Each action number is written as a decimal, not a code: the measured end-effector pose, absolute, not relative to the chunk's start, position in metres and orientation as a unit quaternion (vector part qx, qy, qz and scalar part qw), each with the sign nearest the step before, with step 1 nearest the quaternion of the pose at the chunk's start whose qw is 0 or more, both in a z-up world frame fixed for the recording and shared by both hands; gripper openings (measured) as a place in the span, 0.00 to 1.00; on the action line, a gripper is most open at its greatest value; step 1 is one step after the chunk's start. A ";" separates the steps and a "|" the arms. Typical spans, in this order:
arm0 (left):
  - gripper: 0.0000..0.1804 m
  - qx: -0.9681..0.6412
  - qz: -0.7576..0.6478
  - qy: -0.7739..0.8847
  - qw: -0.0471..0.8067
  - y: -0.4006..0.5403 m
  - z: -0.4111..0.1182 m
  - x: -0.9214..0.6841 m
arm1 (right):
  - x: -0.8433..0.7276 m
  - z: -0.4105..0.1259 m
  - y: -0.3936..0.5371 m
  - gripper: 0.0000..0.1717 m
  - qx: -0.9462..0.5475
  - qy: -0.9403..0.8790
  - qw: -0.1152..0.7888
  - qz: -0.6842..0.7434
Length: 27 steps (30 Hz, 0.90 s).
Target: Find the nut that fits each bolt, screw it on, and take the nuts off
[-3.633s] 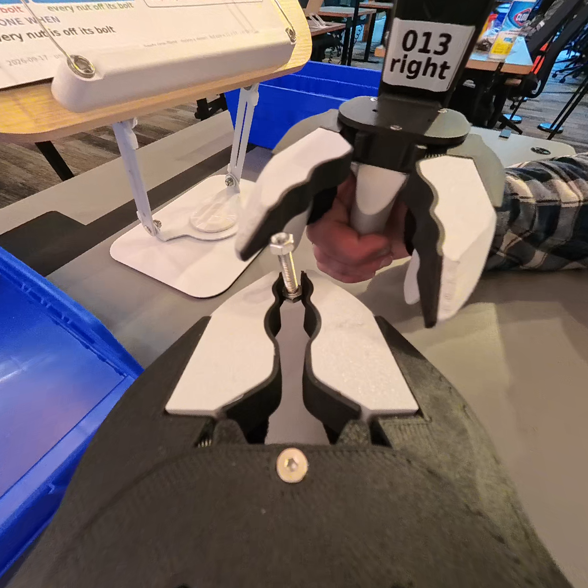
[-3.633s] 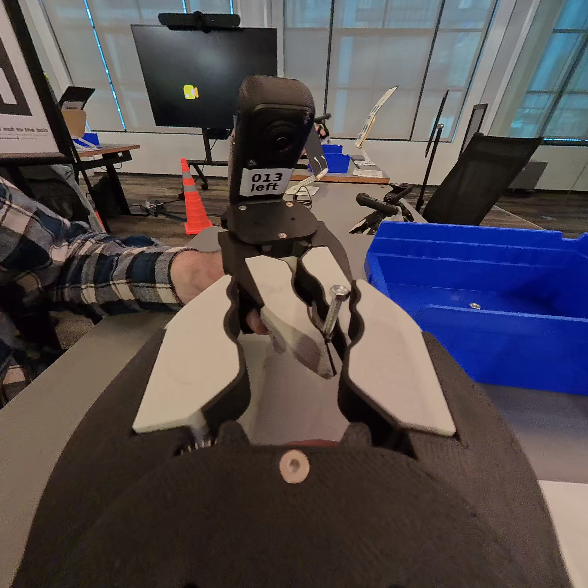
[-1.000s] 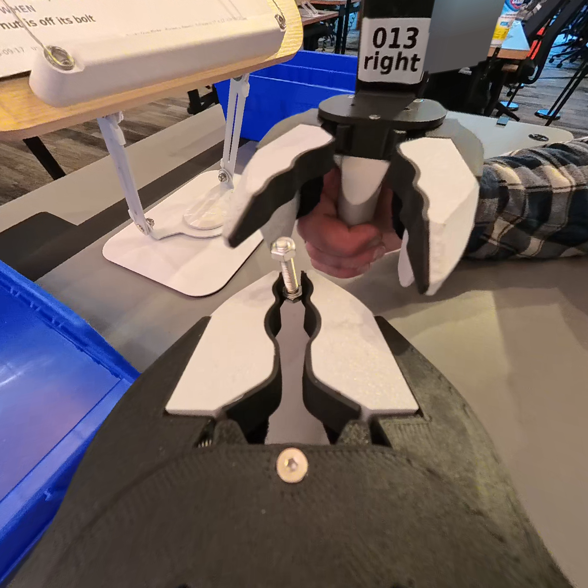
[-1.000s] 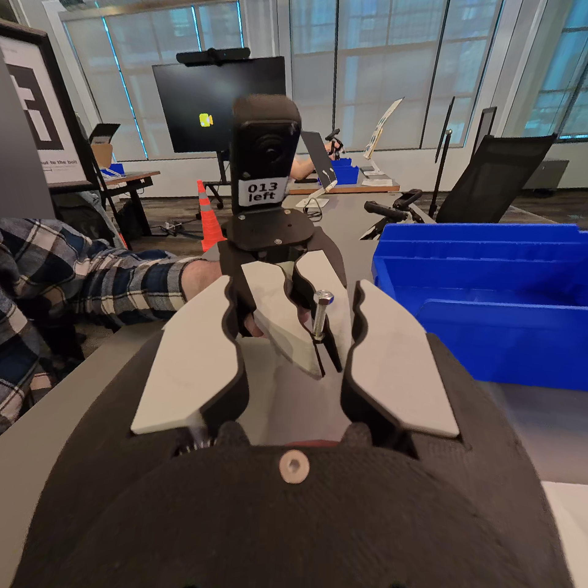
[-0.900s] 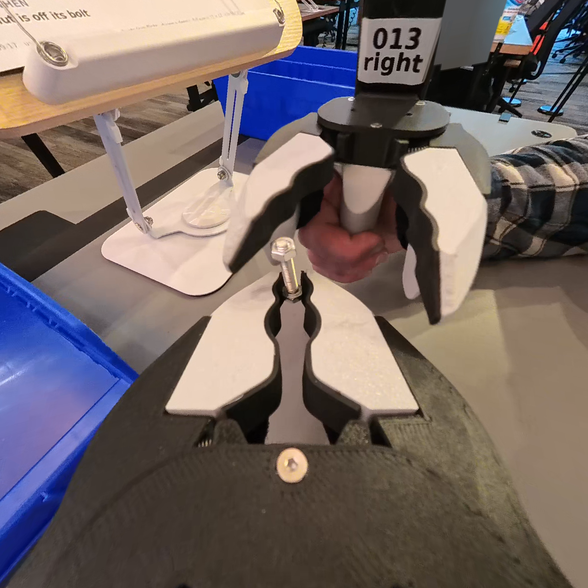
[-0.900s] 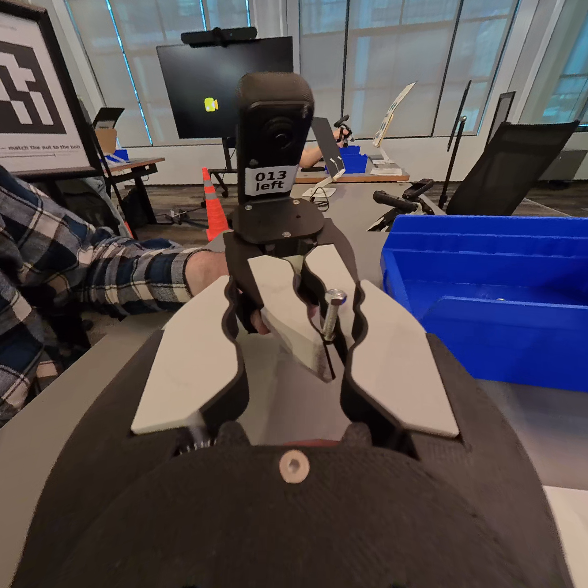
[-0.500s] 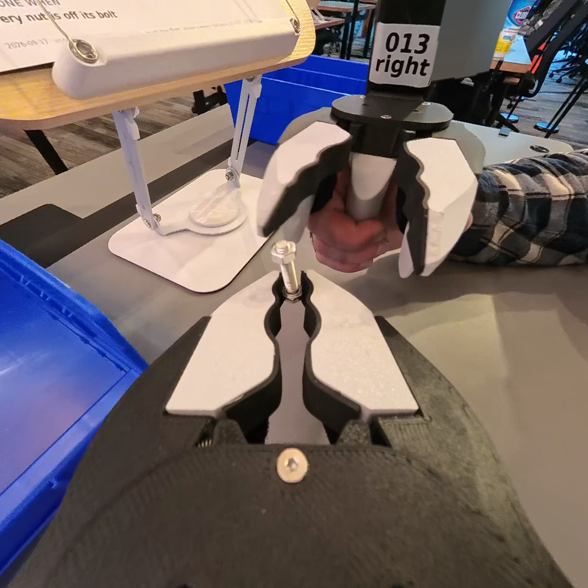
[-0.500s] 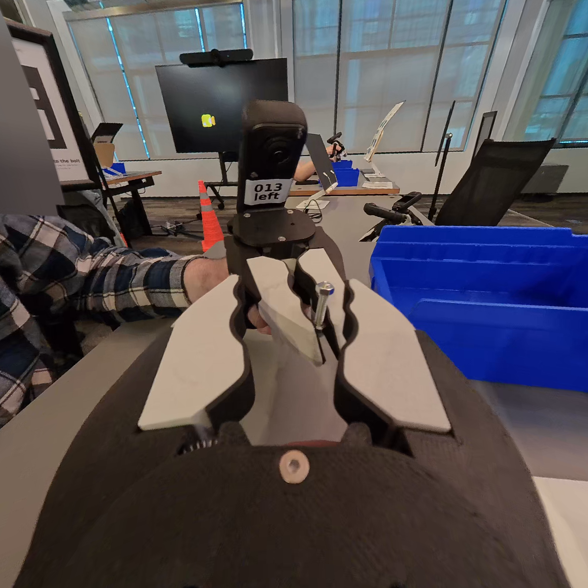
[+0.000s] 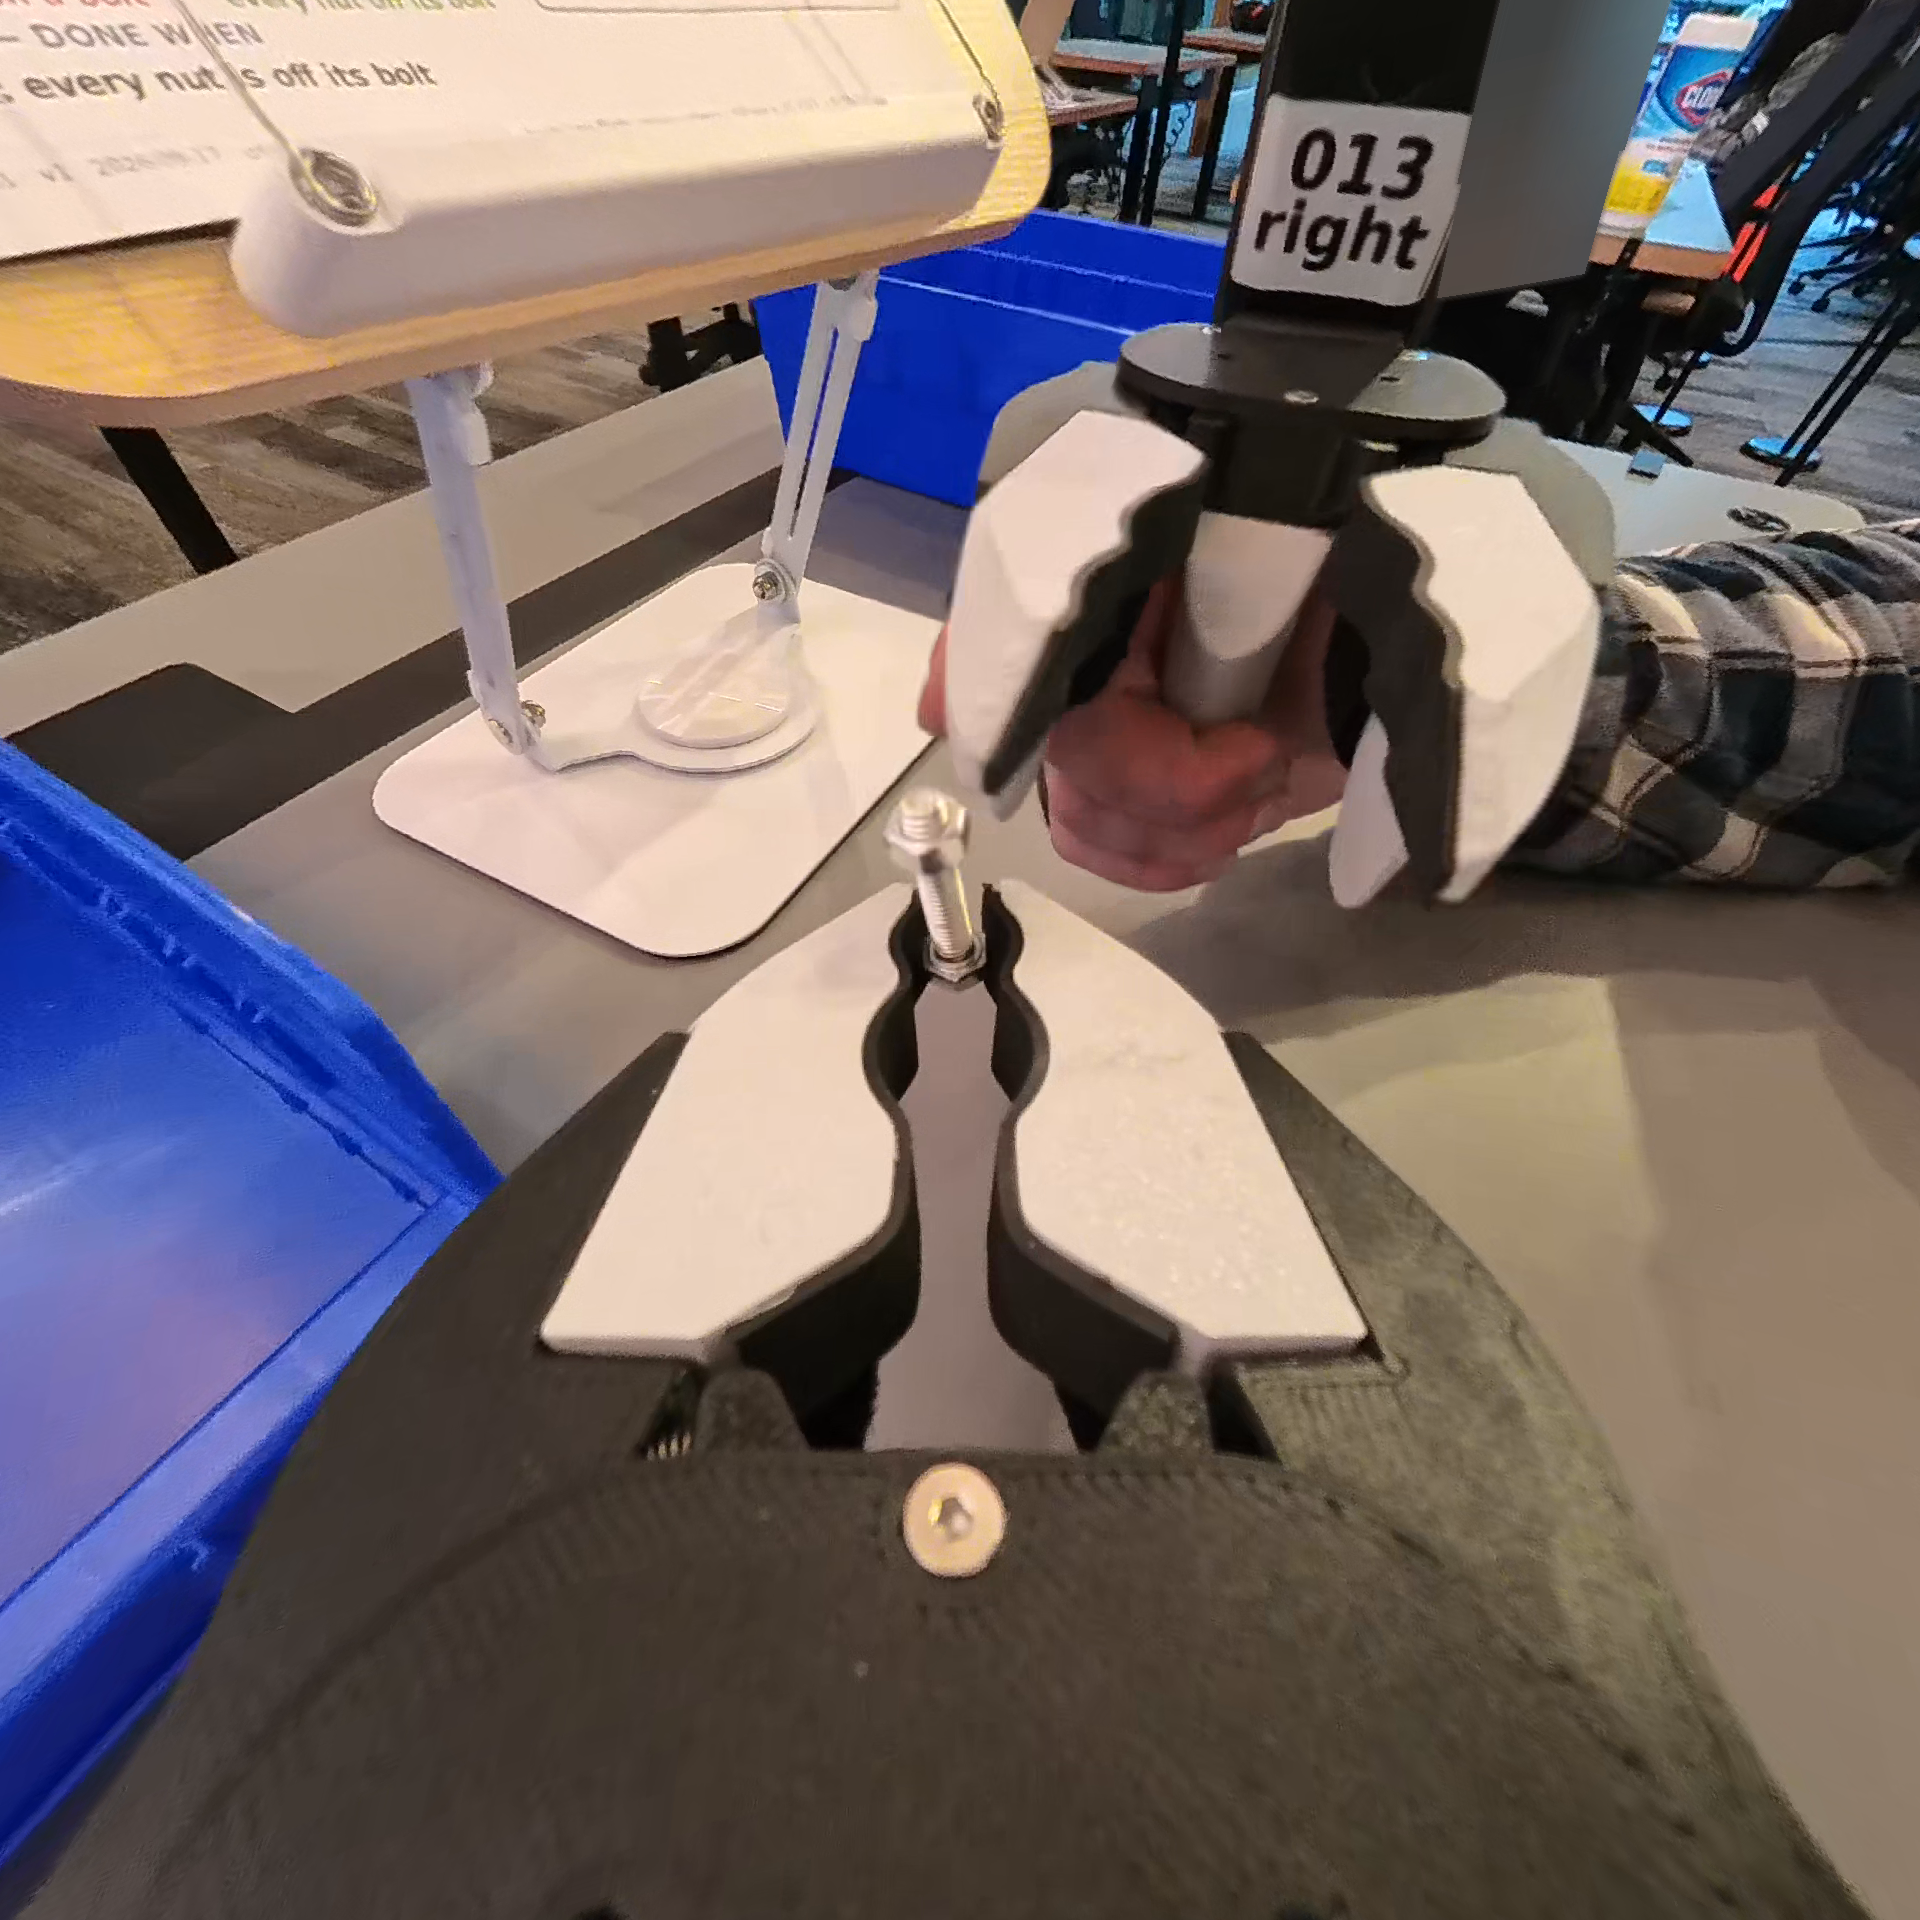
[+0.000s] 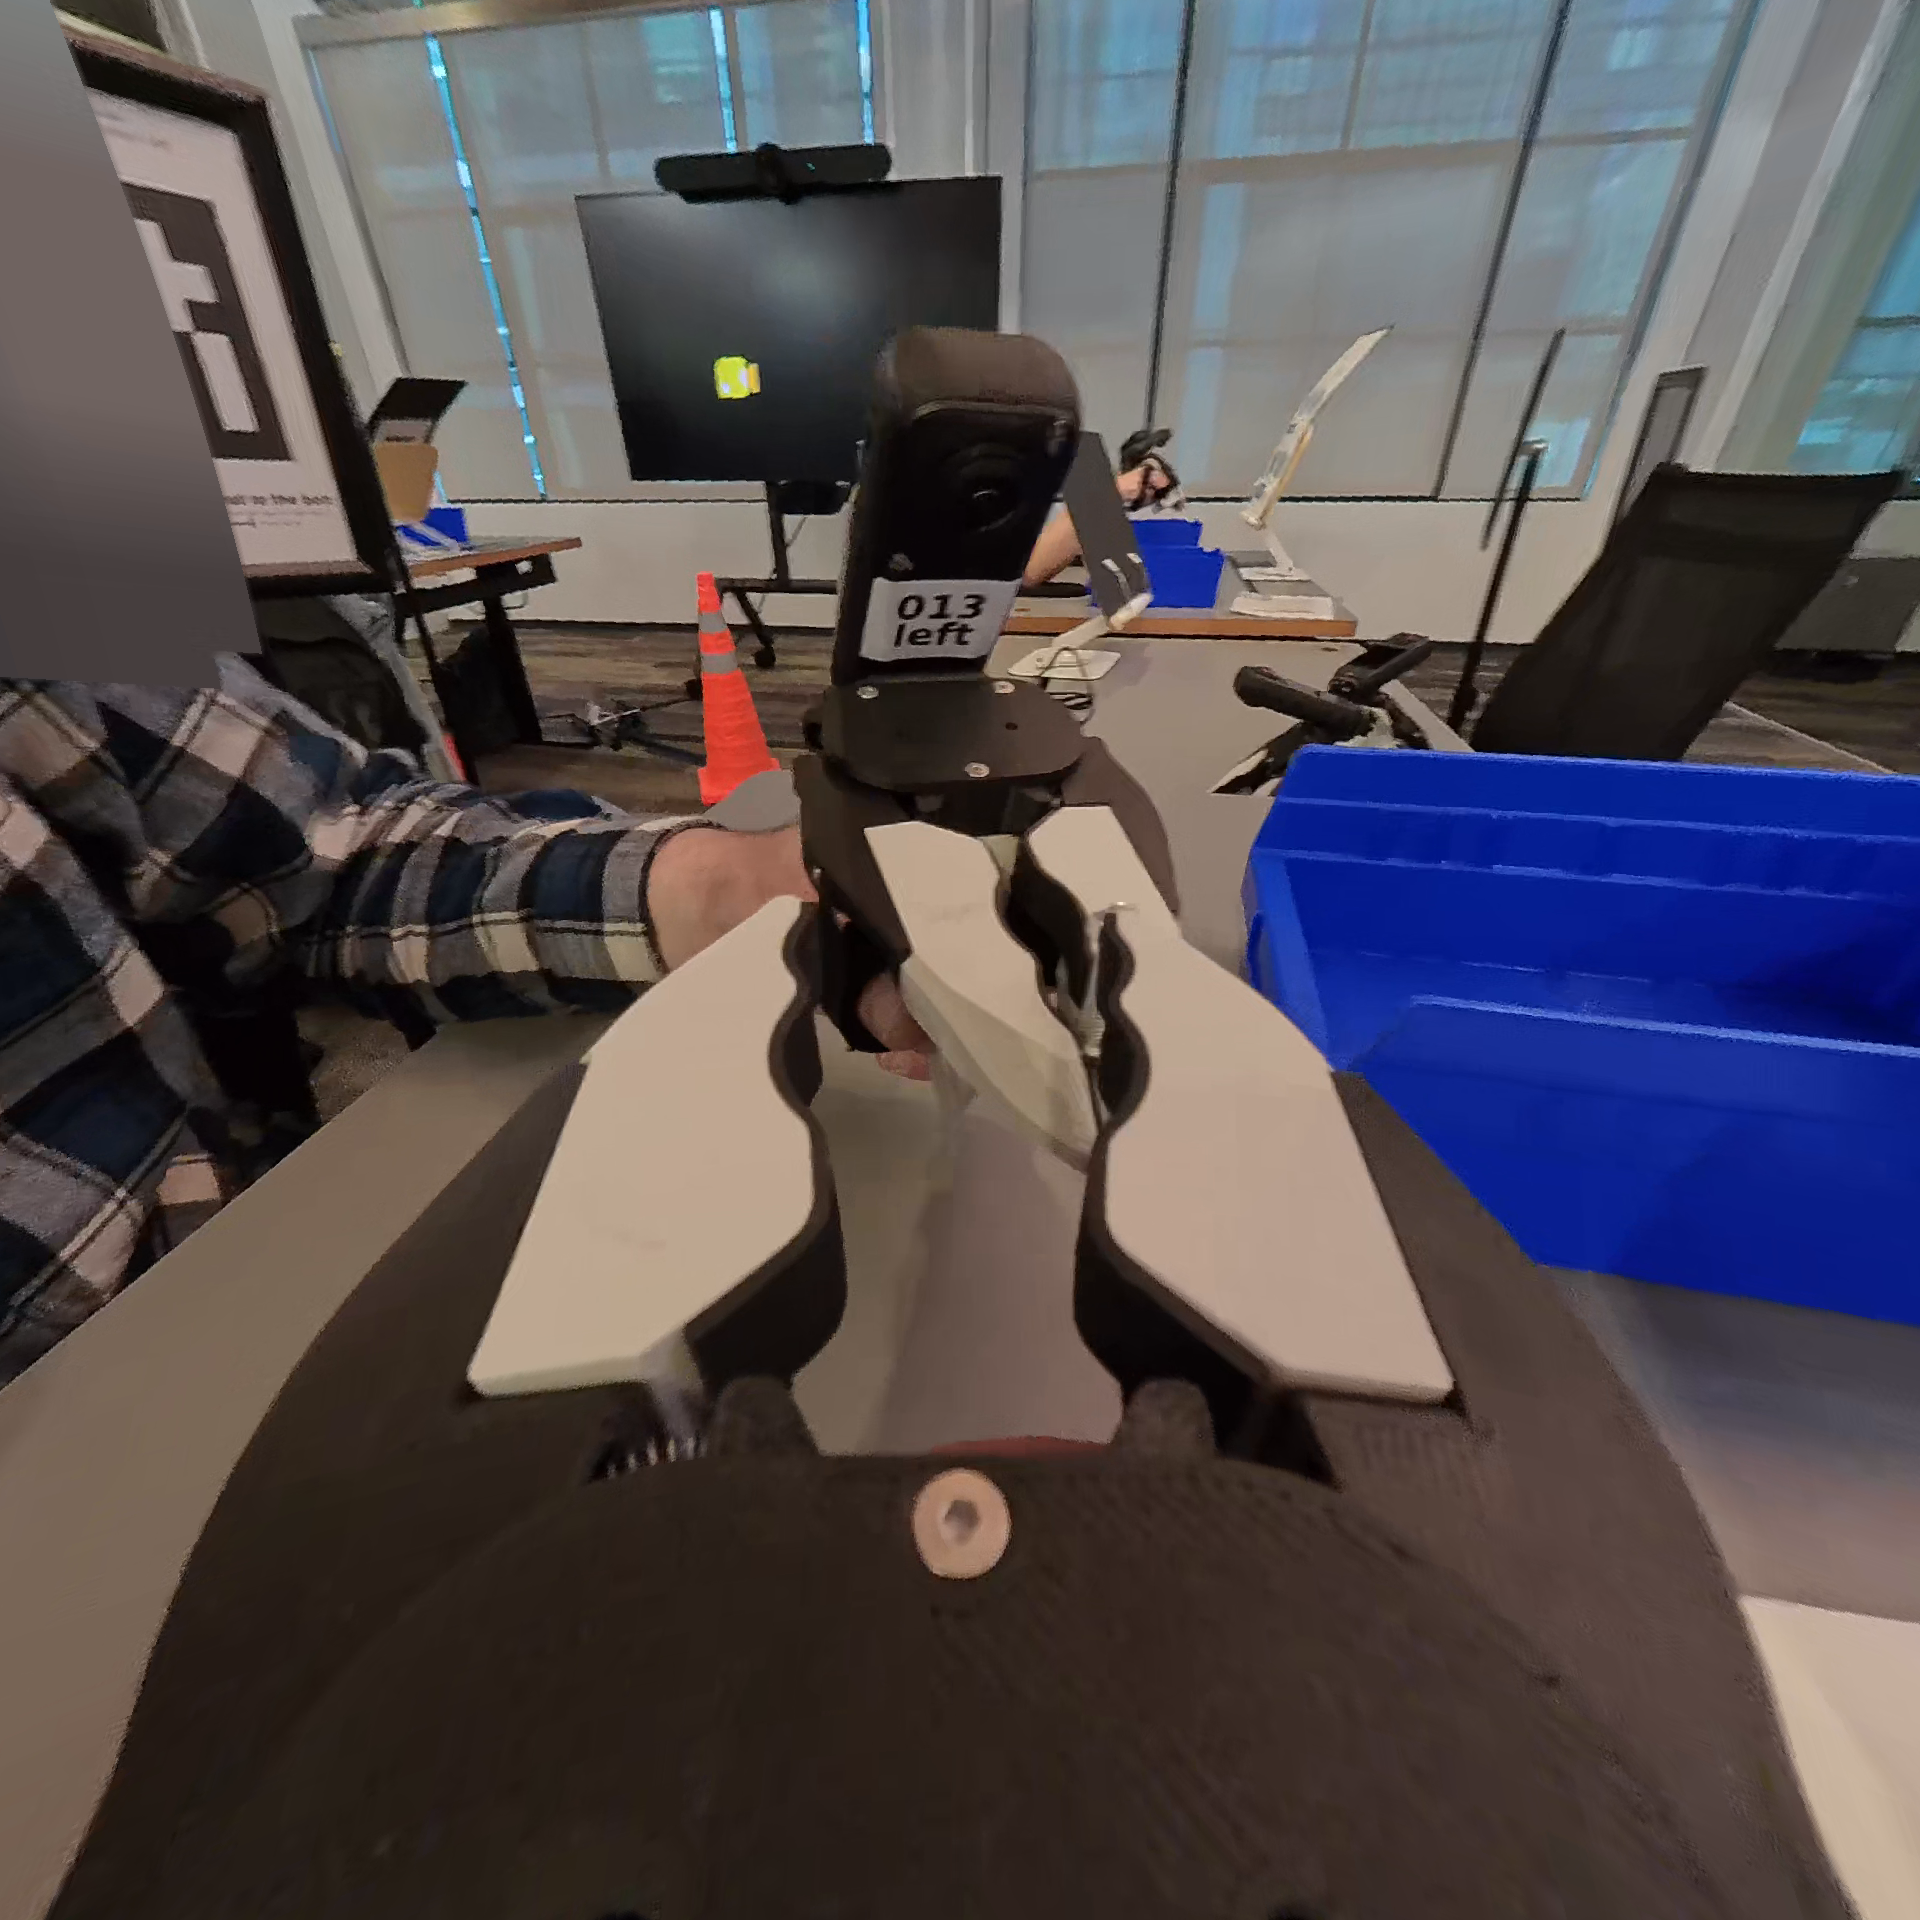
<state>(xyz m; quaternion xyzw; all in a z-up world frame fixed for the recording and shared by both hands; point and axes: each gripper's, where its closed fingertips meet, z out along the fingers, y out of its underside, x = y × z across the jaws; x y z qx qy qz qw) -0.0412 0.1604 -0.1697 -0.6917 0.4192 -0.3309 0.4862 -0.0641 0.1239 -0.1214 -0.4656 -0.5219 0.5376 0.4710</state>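
Left wrist view, left gripper [image 9: 954, 940]: fingers nearly closed, clamped on the head end of the bolt [image 9: 940, 899]; the bolt stands upright; a nut [image 9: 925, 826] sits at its top end.
Left wrist view, right gripper [image 9: 1184, 831]: jaws wide apart, nothing held; one fingertip just beside the nut, contact unclear.
Left wrist view only: white stand base [image 9: 665, 769]; near blue bin [image 9: 187, 1195].
Right wrist view, right gripper [image 10: 956, 987]: fingers spread around the left gripper's tips.
Right wrist view, bolt [image 10: 1091, 997]: blurred, against the right-hand finger; nut indistinct.
Right wrist view only: blue bin [image 10: 1621, 997]; orange cone [image 10: 727, 696].

clear: grey table [image 9: 1558, 1195] right | blocked: blue bin [image 9: 156, 1195] left, white stand [image 9: 644, 790] ahead
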 end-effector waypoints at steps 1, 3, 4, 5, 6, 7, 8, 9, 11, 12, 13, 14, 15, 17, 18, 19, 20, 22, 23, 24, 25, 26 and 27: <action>0.05 -0.692 -0.332 0.419 0.486 0.160 -0.170 -0.041 | -0.064 -0.120 0.128 0.35 -0.472 -0.515 0.477 0.534; 0.05 -0.689 -0.334 0.425 0.484 0.158 -0.170 -0.039 | -0.065 -0.121 0.132 0.40 -0.482 -0.506 0.479 0.530; 0.05 -0.686 -0.334 0.430 0.482 0.156 -0.171 -0.037 | -0.067 -0.123 0.132 0.42 -0.484 -0.506 0.479 0.530; 0.05 -0.685 -0.331 0.435 0.481 0.155 -0.171 -0.035 | -0.069 -0.125 0.131 0.44 -0.487 -0.506 0.478 0.527; 0.05 -0.685 -0.329 0.439 0.480 0.154 -0.172 -0.033 | -0.072 -0.128 0.130 0.46 -0.492 -0.510 0.474 0.524; 0.05 -0.685 -0.327 0.442 0.478 0.153 -0.173 -0.031 | -0.075 -0.132 0.128 0.47 -0.495 -0.516 0.467 0.520; 0.05 -0.686 -0.326 0.442 0.478 0.153 -0.174 -0.031 | -0.077 -0.134 0.125 0.46 -0.493 -0.524 0.464 0.517; 0.05 -0.688 -0.325 0.440 0.478 0.154 -0.174 -0.031 | -0.077 -0.134 0.122 0.44 -0.489 -0.529 0.463 0.516; 0.05 -0.690 -0.328 0.432 0.480 0.156 -0.173 -0.035 | -0.077 -0.133 0.120 0.43 -0.484 -0.535 0.464 0.515; 0.05 -0.690 -0.330 0.427 0.482 0.157 -0.172 -0.037 | -0.075 -0.131 0.120 0.40 -0.481 -0.535 0.467 0.514; 0.05 -0.689 -0.333 0.424 0.484 0.158 -0.170 -0.038 | -0.073 -0.129 0.122 0.37 -0.478 -0.535 0.471 0.514; 0.05 -0.689 -0.336 0.421 0.485 0.158 -0.169 -0.039 | -0.070 -0.127 0.123 0.35 -0.475 -0.533 0.472 0.516; 0.05 -0.690 -0.336 0.419 0.485 0.159 -0.169 -0.040 | -0.067 -0.125 0.123 0.28 -0.470 -0.534 0.470 0.523; 0.05 -0.691 -0.336 0.420 0.483 0.159 -0.170 -0.040 | -0.064 -0.121 0.127 0.32 -0.471 -0.526 0.475 0.525; 0.05 -0.690 -0.337 0.422 0.482 0.158 -0.170 -0.039 | -0.064 -0.121 0.131 0.36 -0.478 -0.518 0.481 0.521; 0.05 -0.688 -0.336 0.426 0.482 0.157 -0.171 -0.037 | -0.065 -0.121 0.133 0.38 -0.484 -0.514 0.485 0.516; 0.05 -0.688 -0.333 0.431 0.480 0.156 -0.172 -0.036 | -0.066 -0.123 0.135 0.39 -0.490 -0.512 0.486 0.512; 0.05 -0.687 -0.329 0.439 0.476 0.154 -0.174 -0.032 | -0.070 -0.127 0.134 0.41 -0.494 -0.516 0.481 0.508; 0.05 -0.687 -0.328 0.442 0.475 0.153 -0.175 -0.031 | -0.072 -0.129 0.131 0.41 -0.494 -0.520 0.476 0.510; 0.05 -0.687 -0.327 0.442 0.475 0.153 -0.175 -0.030 | -0.074 -0.131 0.128 0.41 -0.492 -0.525 0.471 0.510; 0.05 -0.687 -0.326 0.442 0.475 0.153 -0.175 -0.030 | -0.075 -0.132 0.126 0.41 -0.491 -0.531 0.467 0.509; 0.05 -0.689 -0.326 0.439 0.476 0.154 -0.175 -0.031 | -0.076 -0.133 0.123 0.39 -0.488 -0.537 0.464 0.508; 0.05 -0.690 -0.327 0.435 0.478 0.155 -0.174 -0.033 | -0.076 -0.133 0.122 0.40 -0.486 -0.541 0.463 0.507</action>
